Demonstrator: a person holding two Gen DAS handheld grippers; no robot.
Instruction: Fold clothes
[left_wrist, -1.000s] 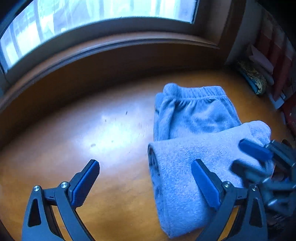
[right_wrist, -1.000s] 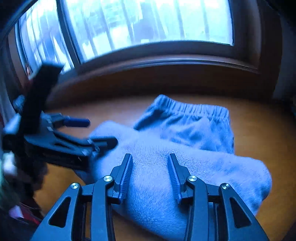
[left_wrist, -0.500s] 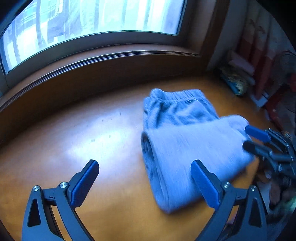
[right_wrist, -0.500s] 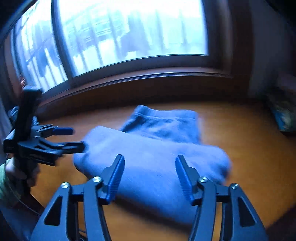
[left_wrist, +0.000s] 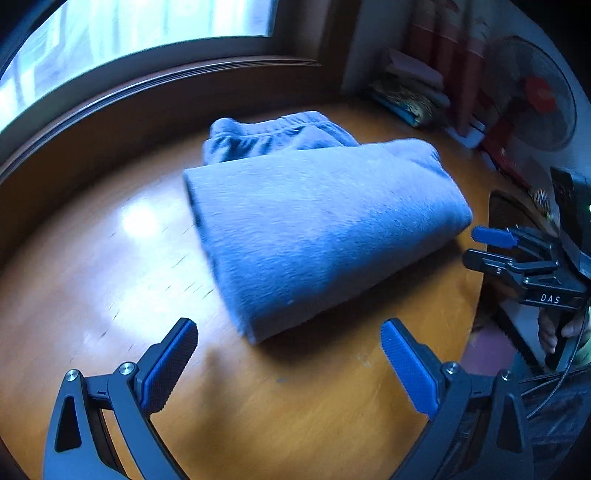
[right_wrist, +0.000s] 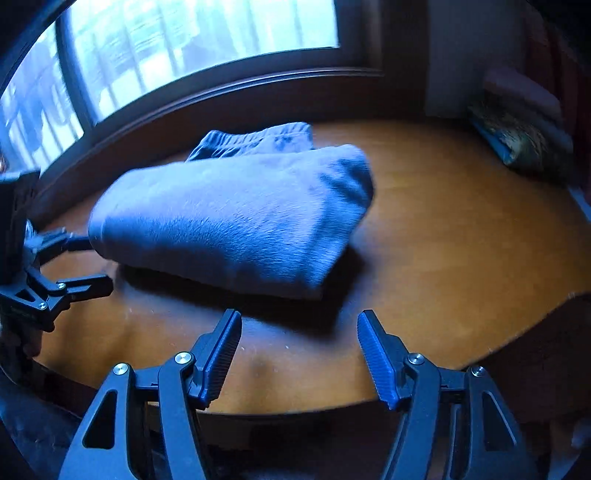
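A blue-grey fleece garment (left_wrist: 317, 221) lies folded on the wooden table (left_wrist: 110, 288), its elastic waistband sticking out at the far end. It also shows in the right wrist view (right_wrist: 236, 218). My left gripper (left_wrist: 290, 354) is open and empty, just short of the fold's near corner. My right gripper (right_wrist: 299, 343) is open and empty, a little in front of the fold's near edge. In the left wrist view the right gripper (left_wrist: 480, 247) sits beside the garment's right edge. In the right wrist view the left gripper (right_wrist: 86, 264) sits at its left end.
A window with a dark wooden sill (left_wrist: 147, 85) runs behind the table. Books and a patterned item (left_wrist: 410, 99) are stacked at the back right, with a fan (left_wrist: 532, 96) beyond. The table's front edge (right_wrist: 295, 410) is close under my right gripper.
Both grippers have pulled back off the garment toward the table's front edge. The right gripper's jaws have opened wider. The garment now lies folded on its own.
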